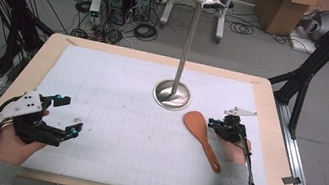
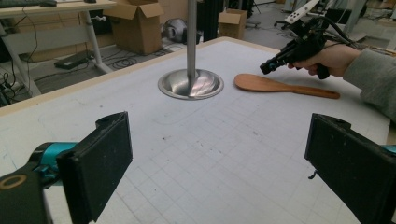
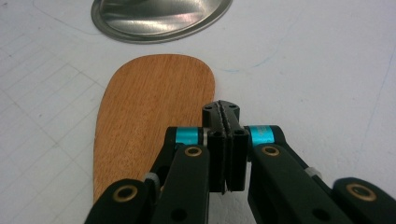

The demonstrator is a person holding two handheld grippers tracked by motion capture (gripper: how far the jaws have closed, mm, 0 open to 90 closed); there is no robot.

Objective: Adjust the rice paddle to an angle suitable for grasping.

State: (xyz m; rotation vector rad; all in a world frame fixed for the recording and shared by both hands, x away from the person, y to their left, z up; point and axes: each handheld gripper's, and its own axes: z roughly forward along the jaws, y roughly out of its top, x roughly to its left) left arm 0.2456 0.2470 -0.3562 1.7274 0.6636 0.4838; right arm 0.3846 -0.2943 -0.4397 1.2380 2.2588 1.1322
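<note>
Cables, computer towers and cardboard boxes crowd the floor along the top of the high view, behind a wooden table (image 1: 269, 120) covered with a white gridded mat (image 1: 113, 114). Right of centre a metal stand (image 1: 172, 94) rises from its round base, and just below and right of it lies a wooden spatula (image 1: 201, 138), blade up-left, handle slanting to lower right. The right gripper (image 1: 214, 124) hovers beside the blade with its jaws pressed together on nothing; the left gripper (image 1: 67, 117), at lower left, is spread wide and empty.

From the left gripper view, the spatula (image 2: 280, 85) lies flat at upper right, past the stand base (image 2: 190, 84), with the right gripper (image 2: 270, 66) pointing down at it.

Seen from the right gripper view, the blade (image 3: 149, 112) sits just left of the clenched tips. It looks light, stiff and smooth — likely best pinched across the narrow handle. No containers appear, only the shallow dished base (image 3: 159, 16), which holds nothing.
</note>
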